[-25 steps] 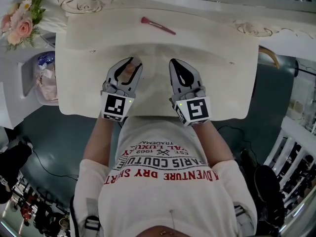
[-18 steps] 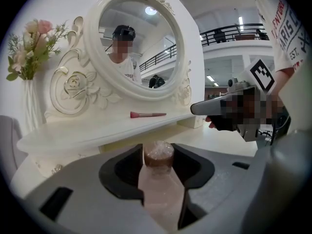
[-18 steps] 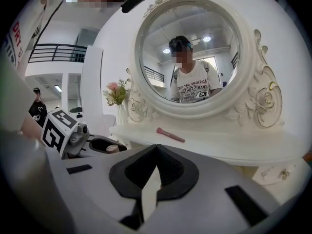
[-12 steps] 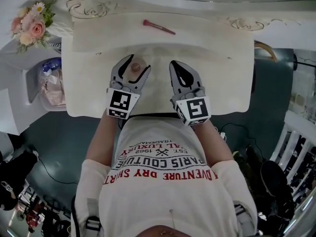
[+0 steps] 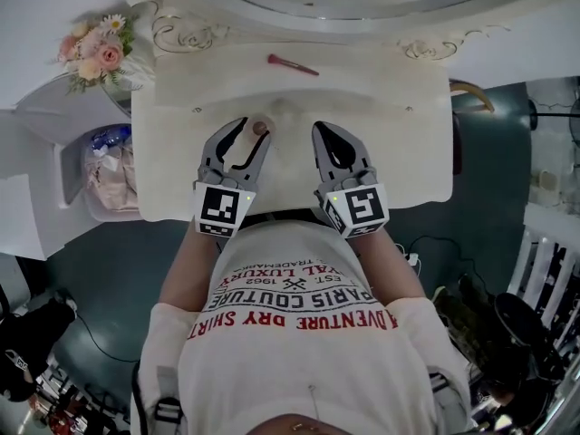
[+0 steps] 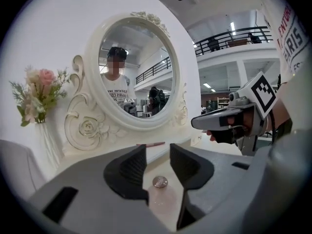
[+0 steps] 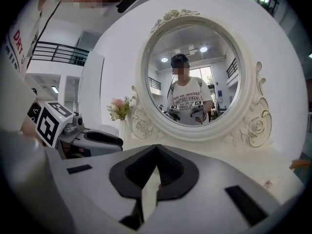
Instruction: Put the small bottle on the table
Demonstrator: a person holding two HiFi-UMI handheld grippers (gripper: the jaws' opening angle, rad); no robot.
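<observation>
Jaws of the left gripper [image 5: 249, 136] are closing around, not touching, the small pinkish metal-capped bottle [image 5: 260, 128] standing on the cream carved dressing table [image 5: 399, 107]. Right gripper [image 5: 324, 130] sits closed, empty. White bin [image 5: 69, 175] holds crumpled plastic bags [image 5: 109, 166].

The cream vanity table [image 5: 417, 134] bears a small bottle [image 5: 260, 128], upright; a pink brush [image 5: 292, 64] lies near its back.

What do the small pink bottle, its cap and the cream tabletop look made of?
Small pink bottle: translucent glass or plastic with a glossy surface. Light shows through it, but the look doesn't settle which. Round cap: silvery and shiny, probably metal or metallised plastic. Cream tabletop: looks like painted wood or board, smooth with a soft satin sheen.
</observation>
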